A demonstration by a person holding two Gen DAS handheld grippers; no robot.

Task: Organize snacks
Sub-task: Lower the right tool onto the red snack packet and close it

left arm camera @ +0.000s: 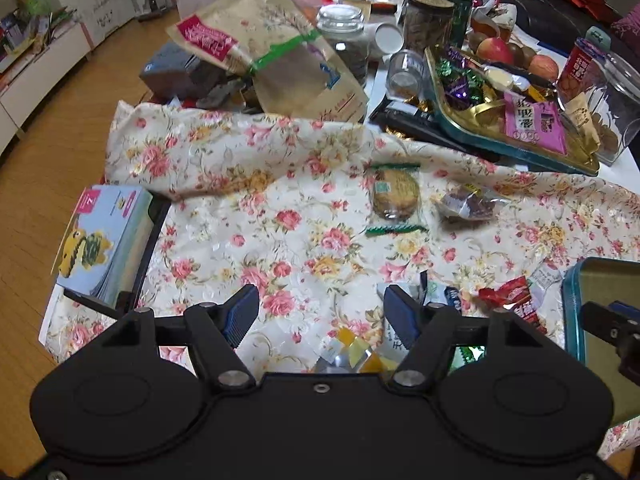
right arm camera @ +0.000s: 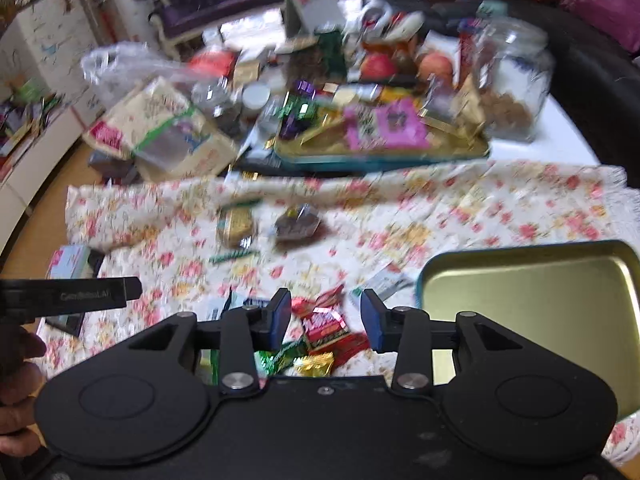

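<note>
Left gripper (left arm camera: 318,314): jaws wide apart, nothing between the pads; bare floral cloth (left arm camera: 224,240) lies under the gap.
Right gripper (right arm camera: 325,320): jaws apart, not pressing on anything; a red-wrapped candy (right arm camera: 326,326) shows through the gap, below the pads.
Loose snack pile (right arm camera: 316,344): red, gold and green wrappers, directly beneath and just short of the right jaws; in the left view the same heap sits beside the left gripper's right-hand pad.
Round biscuit pack (left arm camera: 396,196): ahead of the left jaws, well apart, flat on the cloth.
Dark crumpled packet (left arm camera: 468,204): just beside the biscuit, on its right.
Empty tin (right arm camera: 532,304): teal rim, gold inside, immediately right of the right jaws; likely the receiving container.
Filled tray (left arm camera: 516,128): far beyond both jaws, already holding sweets.
Step in hand, judged: picking one wrapped candy from the pile for the empty tin.
Handling advice: lower the right jaws squarely over the red candy so only one wrapper sits between the pads; close on its body, not the twisted ends, which would slip; lift clear before crossing the tin rim.
Caution: right view is blurred, so exact contact cannot be told.
</note>
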